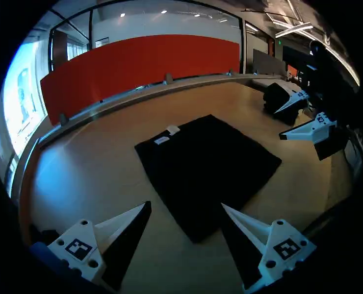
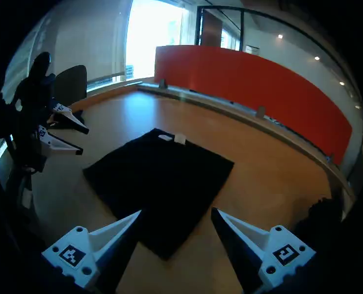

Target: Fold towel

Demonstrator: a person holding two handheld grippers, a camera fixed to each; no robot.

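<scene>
Left gripper view, from left to right. Bright window (image 1: pixel 22 98) at the far left, then a long red partition (image 1: pixel 142 63) behind the back edge of the wooden counter (image 1: pixel 83 166). In the middle of the counter, a black towel (image 1: pixel 206 166), lying flat, one corner toward the camera, two small white tags (image 1: pixel 173 129) near its far corner. At the bottom, left hand-held gripper (image 1: pixel 186 203) with fingers wide apart, holding nothing, near corner of the towel seen between them. At the right edge, right hand-held gripper (image 1: pixel 278 125), also with fingers apart and empty, beside the right side of the towel, not touching it.

Right gripper view, again left to right. At the left edge, left hand-held gripper (image 2: pixel 85 142), fingers apart, pointing toward the towel (image 2: pixel 162 181) but clear of it; dark chair (image 2: pixel 71 83) just behind. Towel flat in the middle, white tags at its far edge. Below, right hand-held gripper (image 2: pixel 176 210) spread wide, nothing clamped, near corner of the towel between the fingertips. Red partition (image 2: pixel 260 83) running off to the right along the back edge of the counter.
</scene>
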